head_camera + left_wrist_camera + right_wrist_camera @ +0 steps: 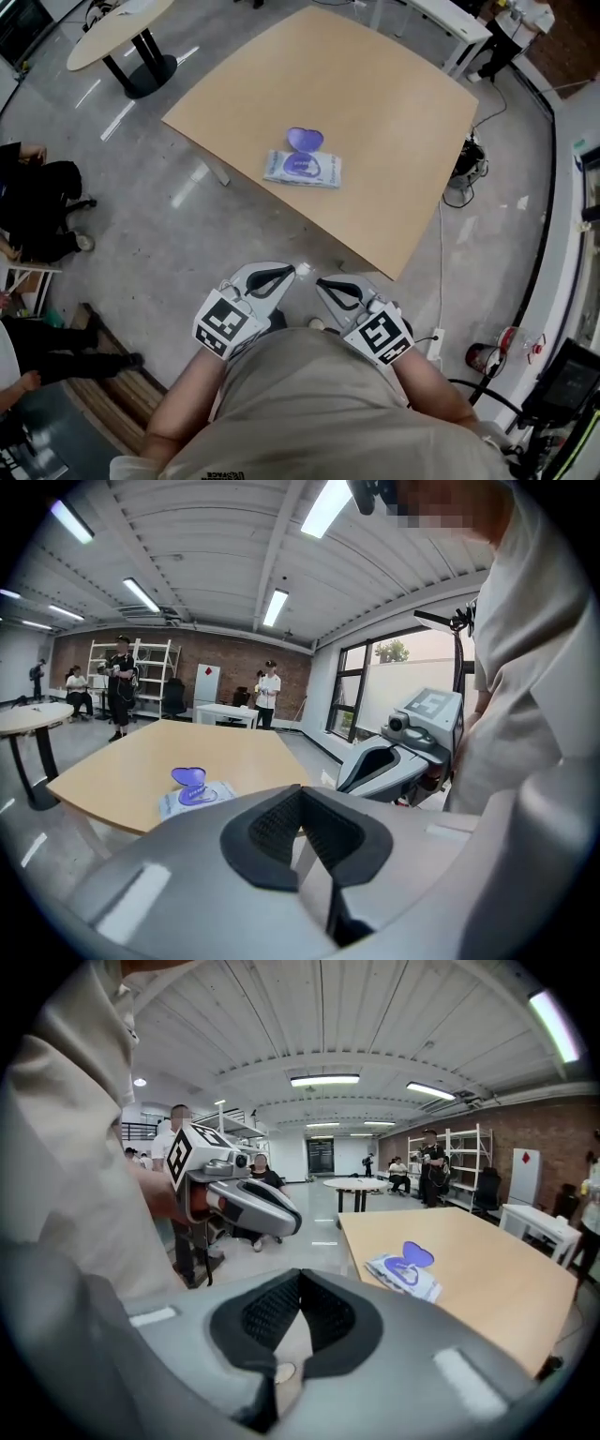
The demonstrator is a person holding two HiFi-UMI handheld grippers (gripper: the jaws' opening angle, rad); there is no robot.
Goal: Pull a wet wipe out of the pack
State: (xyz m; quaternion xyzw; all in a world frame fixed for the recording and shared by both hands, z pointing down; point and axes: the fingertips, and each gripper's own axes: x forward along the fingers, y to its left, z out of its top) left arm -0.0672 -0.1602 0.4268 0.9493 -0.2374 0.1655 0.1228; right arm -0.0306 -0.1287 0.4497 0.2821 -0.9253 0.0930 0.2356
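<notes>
Both grippers are being held close against the person's shirt point(319, 403), well apart from the pack, so the whole reach is lying ahead, and that is where I am expecting trouble. The left gripper point(292, 271) and the right gripper point(320, 281) are pointing their tips at each other, just beside one another, so they could be knocking together as they are swinging out. Farther off, the pack of wet wipes point(303, 169) is lying flat near the middle of the table point(394, 112), with its purple lid point(304, 139) standing open (the opening itself is too small to read from here). A light, loose pack is likely to be lifting or sliding along with the wipe if one gripper is pulling and nothing is pinning it down. A pinch taken too deep may be dragging out several wipes at once.

As for the tools, each gripper's jaws are meeting tip to tip with nothing between them. Neither is touching the pack or the table.
</notes>
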